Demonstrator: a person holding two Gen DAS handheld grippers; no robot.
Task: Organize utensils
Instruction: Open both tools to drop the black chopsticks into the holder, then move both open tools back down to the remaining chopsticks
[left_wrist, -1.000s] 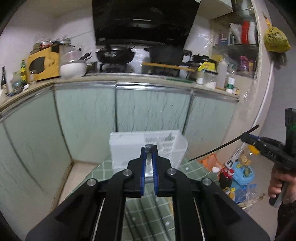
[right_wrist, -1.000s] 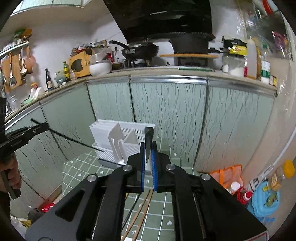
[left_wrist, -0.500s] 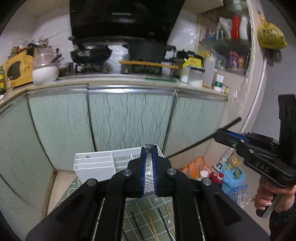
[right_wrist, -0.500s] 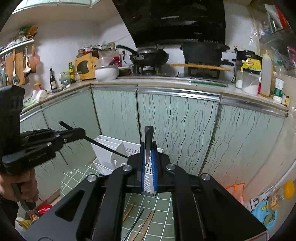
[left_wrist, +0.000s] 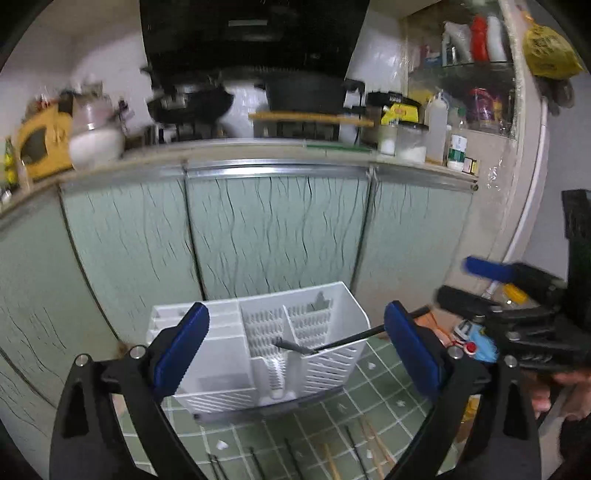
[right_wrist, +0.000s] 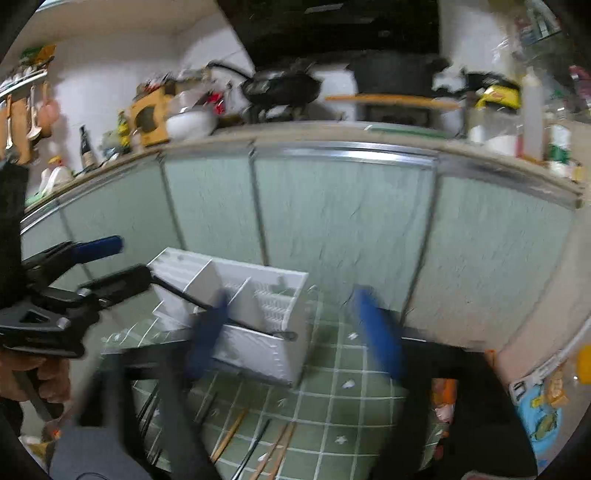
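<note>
Opening both tools (left_wrist: 295, 347) (right_wrist: 291, 328), gripping nothing, one black chopstick (left_wrist: 332, 345) lying across white caddy (left_wrist: 229, 354), several chopsticks (right_wrist: 255, 443) remaining on tiled worktop (right_wrist: 332, 398).

Each camera sits on a claw, looking forward and a bit down. Both are close to the white plastic slotted holder (left_wrist: 266, 354) (right_wrist: 258, 317) and see it, the green tiled worktop (left_wrist: 384, 398) (right_wrist: 343, 406) and the pale green cupboard doors (left_wrist: 273, 229) (right_wrist: 332, 221).

White slotted plastic utensil holder (left_wrist: 258, 354), matt green tiled tabletop (left_wrist: 384, 398) with pale grout, bare wooden chopsticks (right_wrist: 229, 435), glossy veined green cabinet doors (left_wrist: 273, 229), brushed metal trim (left_wrist: 277, 171)
</note>
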